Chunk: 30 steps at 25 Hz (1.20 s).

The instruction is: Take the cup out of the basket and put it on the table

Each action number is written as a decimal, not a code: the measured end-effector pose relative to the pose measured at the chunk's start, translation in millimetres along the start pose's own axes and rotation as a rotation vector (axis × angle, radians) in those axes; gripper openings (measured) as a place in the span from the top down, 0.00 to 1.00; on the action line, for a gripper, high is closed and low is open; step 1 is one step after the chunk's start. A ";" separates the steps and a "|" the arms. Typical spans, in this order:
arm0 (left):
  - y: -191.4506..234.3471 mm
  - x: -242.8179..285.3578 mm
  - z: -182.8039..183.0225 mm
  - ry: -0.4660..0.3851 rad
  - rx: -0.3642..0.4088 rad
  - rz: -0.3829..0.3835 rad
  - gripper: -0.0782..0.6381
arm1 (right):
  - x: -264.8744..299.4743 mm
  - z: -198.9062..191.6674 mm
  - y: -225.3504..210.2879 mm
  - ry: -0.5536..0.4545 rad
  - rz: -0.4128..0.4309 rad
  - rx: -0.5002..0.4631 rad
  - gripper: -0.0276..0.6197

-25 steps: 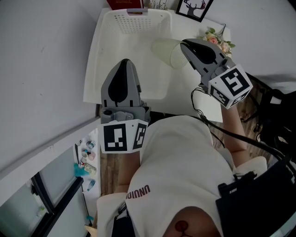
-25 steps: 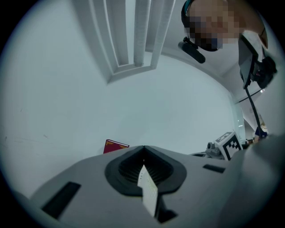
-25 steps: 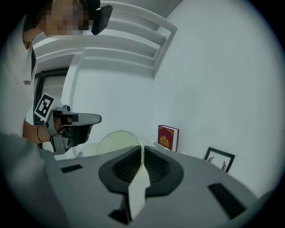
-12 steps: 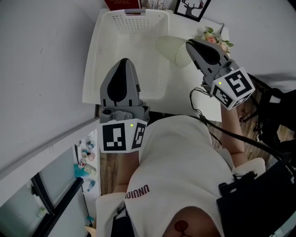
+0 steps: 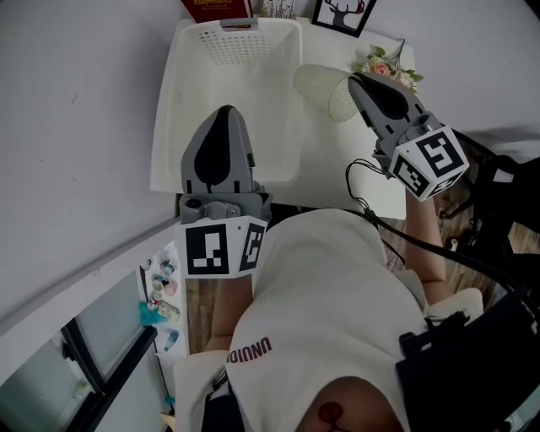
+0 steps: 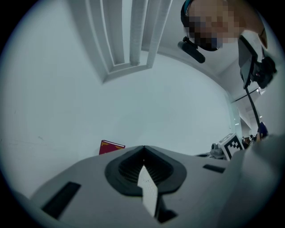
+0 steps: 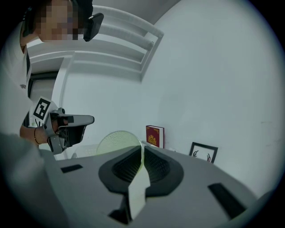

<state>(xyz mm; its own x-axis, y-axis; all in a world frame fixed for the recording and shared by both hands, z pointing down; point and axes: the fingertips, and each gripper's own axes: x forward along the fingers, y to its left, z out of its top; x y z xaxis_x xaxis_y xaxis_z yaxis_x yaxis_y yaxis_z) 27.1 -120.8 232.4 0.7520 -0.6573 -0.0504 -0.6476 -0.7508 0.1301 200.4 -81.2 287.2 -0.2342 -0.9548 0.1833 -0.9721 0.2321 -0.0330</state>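
Two grippers are showing in the head view, and each one is being held by the person. The right gripper (image 5: pixel 354 81) is grasping the pale green cup (image 5: pixel 323 84). In the right gripper view the thin wall of the cup is passing between the two jaws at the rim, and the jaws are pressing on it from both sides. The cup is lying tilted on its side, with its mouth turning toward this gripper. It is being held outside the white basket (image 5: pixel 169 110), just beside the basket's right wall, over the bare strip of the white bench (image 5: pixel 337 160) between the basket and the flowers (image 5: pixel 384 66). Whether the cup is touching the bench I cannot tell from these views.

The left gripper (image 5: pixel 226 111) is hanging over the near part of the basket, well apart from the cup. In the left gripper view its jaws are meeting at the tips, clenched together and gripping nothing.

At the far edge of the bench a red book (image 5: pixel 215 8) is standing behind the basket, and a picture frame (image 5: pixel 342 13) is standing to the right of it, near the flowers.
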 end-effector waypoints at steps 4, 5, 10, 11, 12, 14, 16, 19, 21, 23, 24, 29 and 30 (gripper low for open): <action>-3.1 1.8 0.1 0.001 0.001 -0.008 0.87 | -7.1 -4.0 -8.1 0.006 -0.029 0.012 0.90; -4.0 2.1 0.1 0.002 0.001 -0.010 0.87 | -8.3 -3.9 -9.0 0.005 -0.030 0.014 0.90; -8.0 4.2 -2.3 0.010 0.001 -0.021 0.87 | -14.8 -10.2 -15.8 0.014 -0.056 0.028 0.90; -8.5 4.3 -2.5 0.010 0.001 -0.023 0.87 | -15.6 -11.5 -16.6 0.017 -0.058 0.029 0.90; -8.9 4.3 -2.7 0.010 0.001 -0.023 0.87 | -16.2 -12.6 -17.0 0.019 -0.059 0.029 0.90; -8.9 4.2 -3.8 0.013 0.000 -0.023 0.87 | -17.3 -15.4 -18.3 0.028 -0.061 0.032 0.90; -8.5 4.4 -4.7 0.016 -0.002 -0.022 0.87 | -18.4 -18.5 -20.1 0.037 -0.066 0.038 0.90; -8.3 4.3 -4.4 0.018 -0.002 -0.023 0.87 | -19.5 -21.7 -21.9 0.045 -0.073 0.042 0.90; -8.8 4.4 -4.5 0.019 -0.001 -0.024 0.87 | -20.0 -24.0 -22.7 0.050 -0.077 0.045 0.90; -10.0 4.9 -5.3 0.022 0.000 -0.026 0.87 | -20.7 -27.1 -23.5 0.056 -0.080 0.049 0.90; -10.5 5.0 -5.8 0.024 0.000 -0.027 0.87 | -21.0 -29.0 -23.7 0.060 -0.080 0.051 0.90; -10.4 4.6 -7.7 0.030 -0.001 -0.028 0.87 | -21.5 -39.9 -23.5 0.084 -0.082 0.062 0.90; -10.1 4.6 -7.8 0.031 -0.002 -0.027 0.87 | -21.3 -42.0 -23.8 0.090 -0.082 0.065 0.90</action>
<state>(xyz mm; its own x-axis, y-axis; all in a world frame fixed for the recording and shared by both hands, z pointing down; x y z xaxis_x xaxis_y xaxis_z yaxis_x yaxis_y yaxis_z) 38.1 -115.7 238.5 0.7727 -0.6343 -0.0234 -0.6267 -0.7682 0.1313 229.1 -58.6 325.3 -0.1543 -0.9489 0.2753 -0.9874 0.1383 -0.0769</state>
